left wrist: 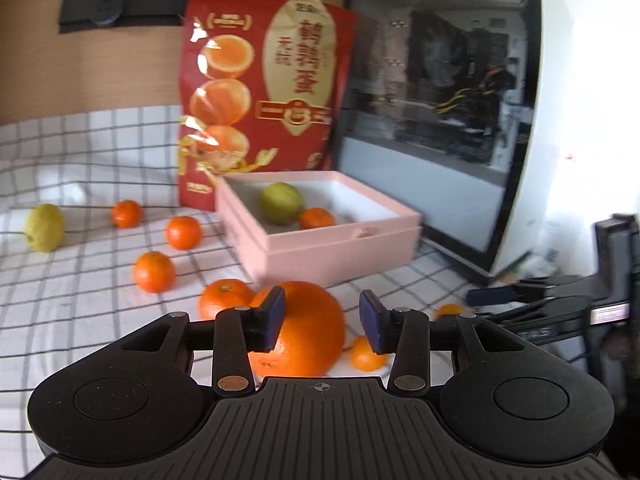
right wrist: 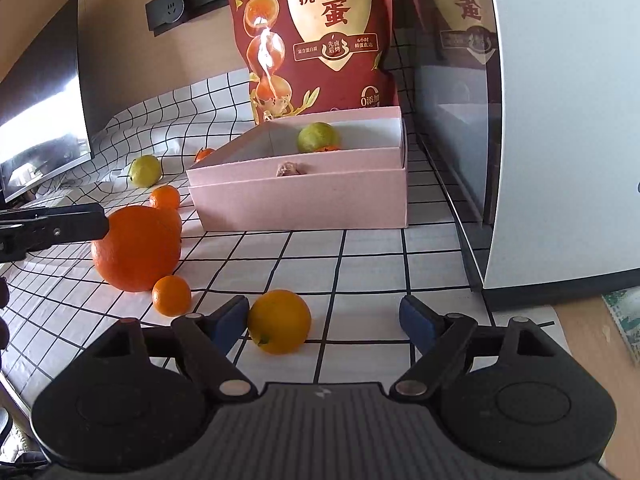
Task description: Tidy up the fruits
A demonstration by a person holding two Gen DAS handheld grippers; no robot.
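Pink box (right wrist: pixel 304 196), open, holds a green fruit (right wrist: pixel 318 136) with a small mandarin (left wrist: pixel 317 218) touching it. Outside on the checked cloth: large orange (right wrist: pixel 138 248), yellow-orange fruit (right wrist: pixel 279 321), several small mandarins, one yellow-green fruit (left wrist: pixel 45 227) well apart.

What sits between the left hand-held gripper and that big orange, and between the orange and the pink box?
Nothing visible. The left hand-held gripper is open right at the big orange. Only bare checkered cloth separates it from the pink box.
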